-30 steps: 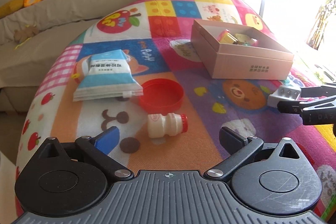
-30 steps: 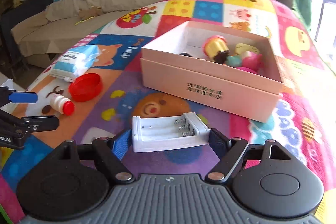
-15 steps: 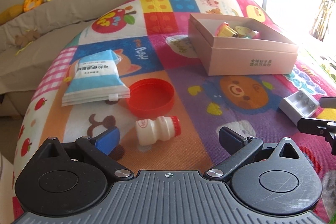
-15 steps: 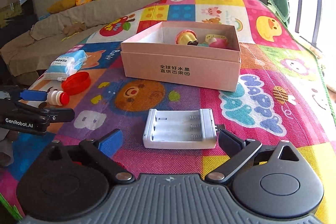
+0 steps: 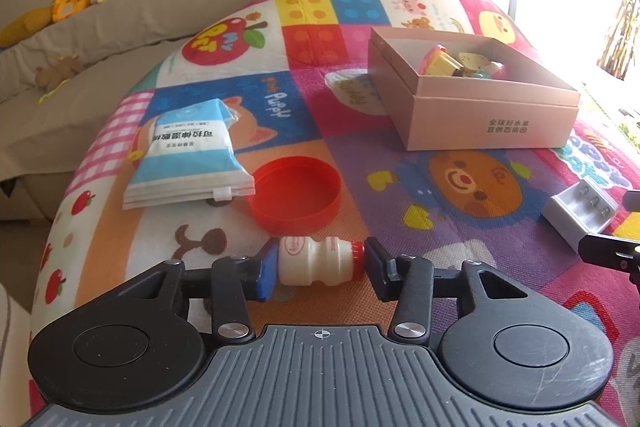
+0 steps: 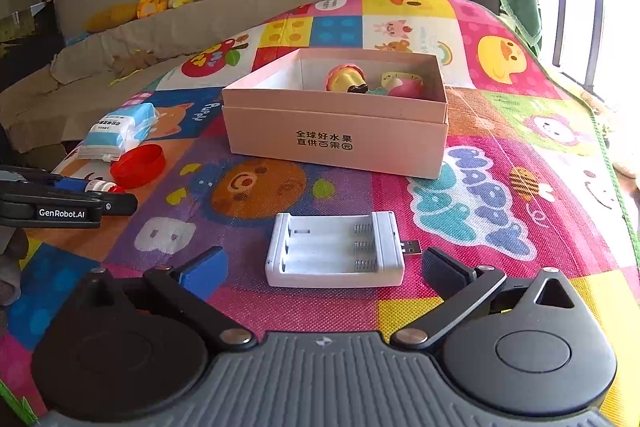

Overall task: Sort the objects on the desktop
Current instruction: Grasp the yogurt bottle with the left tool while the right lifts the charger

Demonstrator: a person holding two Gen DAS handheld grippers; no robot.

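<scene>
Left wrist view: the left gripper (image 5: 320, 267) is clamped end to end on a small white drink bottle (image 5: 318, 264) with a red cap. The blue pad presses the bottle's base and the black pad meets the cap. The bottle lies on its side on the patchwork play mat (image 5: 460, 227). Just beyond it sits an upturned red lid (image 5: 295, 193), touching a blue and white packet (image 5: 188, 157) to its left. A pink cardboard box (image 5: 480, 123), open at the top, stands well apart toward the far right; small toys (image 5: 444, 63) lie inside it. At the right edge a white battery charger (image 5: 578, 213) rests on the mat, next to a dark part of the other tool.

Right wrist view: the right gripper (image 6: 326, 265) is spread wide, holding nothing. The battery charger (image 6: 334, 249) lies flat on the mat between the two fingers, touching neither; its plug points toward the black finger (image 6: 444, 267). The pink box (image 6: 336, 139) stands beyond it, with toys (image 6: 348, 79) in the far corner. At the left edge the left gripper (image 6: 100, 193) shows, the bottle's cap (image 6: 114, 189) visible between its fingers, with the red lid (image 6: 138, 165) and packet (image 6: 120, 131) just behind.
</scene>
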